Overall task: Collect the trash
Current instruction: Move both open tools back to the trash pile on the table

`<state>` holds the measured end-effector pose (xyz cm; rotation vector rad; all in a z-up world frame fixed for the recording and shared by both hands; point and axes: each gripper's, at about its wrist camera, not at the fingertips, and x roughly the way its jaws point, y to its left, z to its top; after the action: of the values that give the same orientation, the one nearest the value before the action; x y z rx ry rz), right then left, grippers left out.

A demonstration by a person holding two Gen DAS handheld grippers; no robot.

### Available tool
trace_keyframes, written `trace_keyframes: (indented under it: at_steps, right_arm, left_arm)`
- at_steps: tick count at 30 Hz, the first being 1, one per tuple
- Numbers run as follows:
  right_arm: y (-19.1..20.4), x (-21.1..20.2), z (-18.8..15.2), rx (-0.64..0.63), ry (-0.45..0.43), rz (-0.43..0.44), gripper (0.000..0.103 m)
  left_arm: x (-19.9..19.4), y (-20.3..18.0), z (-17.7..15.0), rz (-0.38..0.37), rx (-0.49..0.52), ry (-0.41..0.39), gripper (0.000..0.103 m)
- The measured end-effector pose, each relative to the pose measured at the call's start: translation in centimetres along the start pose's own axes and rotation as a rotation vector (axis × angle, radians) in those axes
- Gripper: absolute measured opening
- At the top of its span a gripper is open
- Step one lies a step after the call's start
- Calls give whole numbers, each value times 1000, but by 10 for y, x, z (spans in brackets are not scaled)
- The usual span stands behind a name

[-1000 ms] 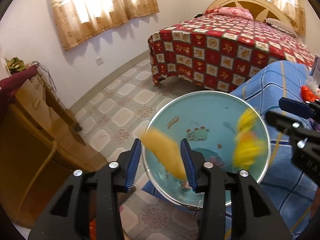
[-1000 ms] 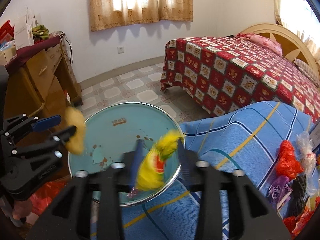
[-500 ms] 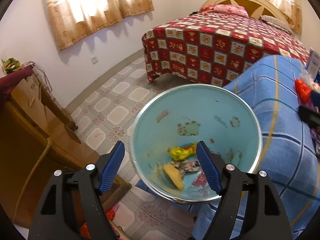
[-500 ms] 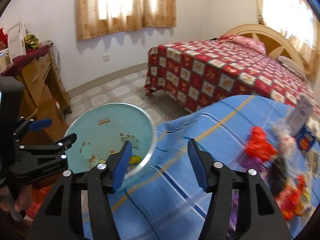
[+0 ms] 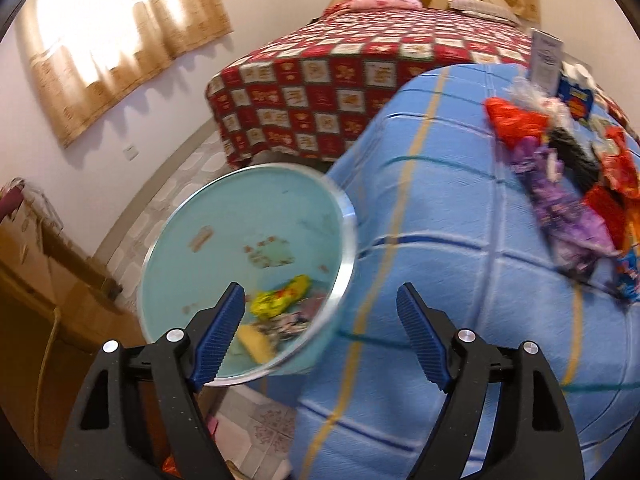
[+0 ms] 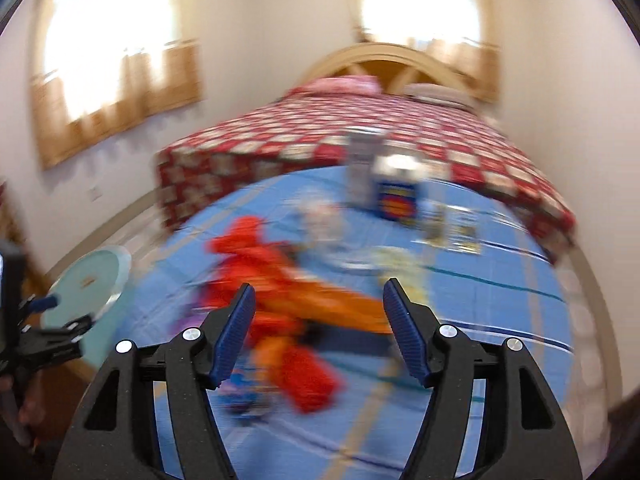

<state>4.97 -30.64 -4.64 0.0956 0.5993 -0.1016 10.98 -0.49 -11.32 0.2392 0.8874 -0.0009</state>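
Bedroom, tiled floor (image 5: 276, 420), curtained window (image 5: 120, 44) on the white wall. Right wrist view is motion-smeared, so details there are soft.

Left to right in the left wrist view: wooden cabinet (image 5: 36, 280) cut off at the frame edge. Teal bin (image 5: 224, 224) with a metal rim stands on the floor, touching the edge of the blue checked bedcover (image 5: 460, 280). Inside it: yellow wrapper (image 5: 280, 300), a paler yellow piece (image 5: 256, 342) and some printed scraps, partly hidden behind the left finger pad. Left gripper (image 5: 320, 340) over the bin rim and bedcover edge, jaws opening, nothing between them.

Trash pile (image 5: 568, 184) sits on the bedcover well right of the bin: red bag, purple wrapper, black item, more red and orange cut off at the frame edge. Red patchwork bed (image 5: 360, 68) behind.

Right wrist view: bin at far left, partly covered by the left gripper's body. Right gripper (image 6: 318, 334) above the orange and red wrappers (image 6: 288, 296), jaws opening, empty. White carton (image 6: 362, 172) and blue box (image 6: 398, 196) stand beyond the pile; labels unreadable.
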Motion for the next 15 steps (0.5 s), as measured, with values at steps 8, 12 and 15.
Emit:
trace_keyframes:
  at_steps: [8,12,15]
  right_arm:
    - [-56,50,-10,78,141,-32,65]
    - [-65,58,-21,90,196,21,31]
    - [-64,51,-26,78,179,32,19]
  left_arm:
    - [-14,-50,25,-71,0,-35,80]
    - [-20,-72,28,-107,21,-43,82]
    - [-21,-82,31,-118,37,-43,82]
